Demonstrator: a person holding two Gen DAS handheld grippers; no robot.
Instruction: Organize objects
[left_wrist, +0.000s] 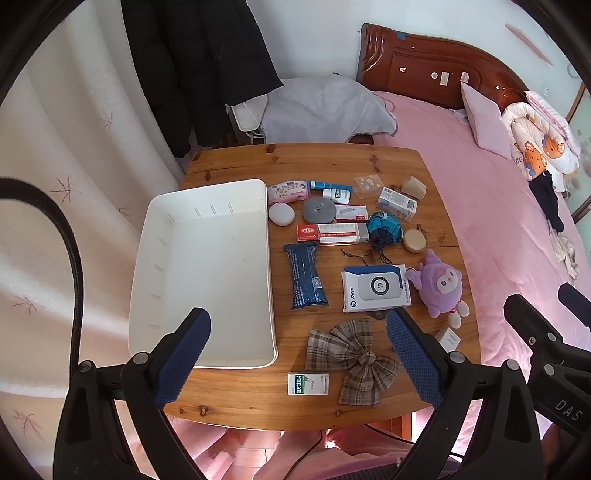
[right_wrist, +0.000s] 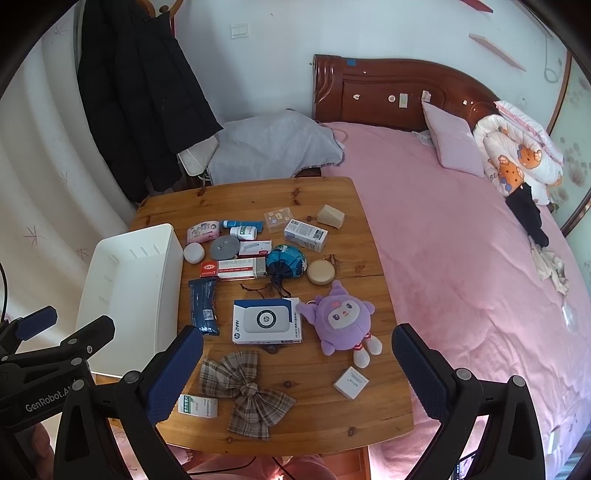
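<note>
An empty white bin (left_wrist: 207, 266) (right_wrist: 129, 291) stands on the left of a wooden table (left_wrist: 332, 158) (right_wrist: 251, 195). Several items lie to its right: a plaid bow (left_wrist: 354, 360) (right_wrist: 245, 393), a purple plush toy (left_wrist: 441, 284) (right_wrist: 341, 317), a white-and-blue HP box (left_wrist: 375, 288) (right_wrist: 266, 320), a dark blue packet (left_wrist: 304, 277) (right_wrist: 203, 306), a red-and-white box (left_wrist: 332, 232) (right_wrist: 232, 267). My left gripper (left_wrist: 299, 354) is open and empty above the near table edge. My right gripper (right_wrist: 295, 373) is open and empty, high over the bow.
A pink bed (right_wrist: 461, 258) with a wooden headboard (right_wrist: 388, 92) borders the table's right side. A dark coat (right_wrist: 140, 103) hangs at the back left. A curtain (left_wrist: 74, 184) is on the left. Small boxes (right_wrist: 197, 406) (right_wrist: 351, 382) lie near the front edge.
</note>
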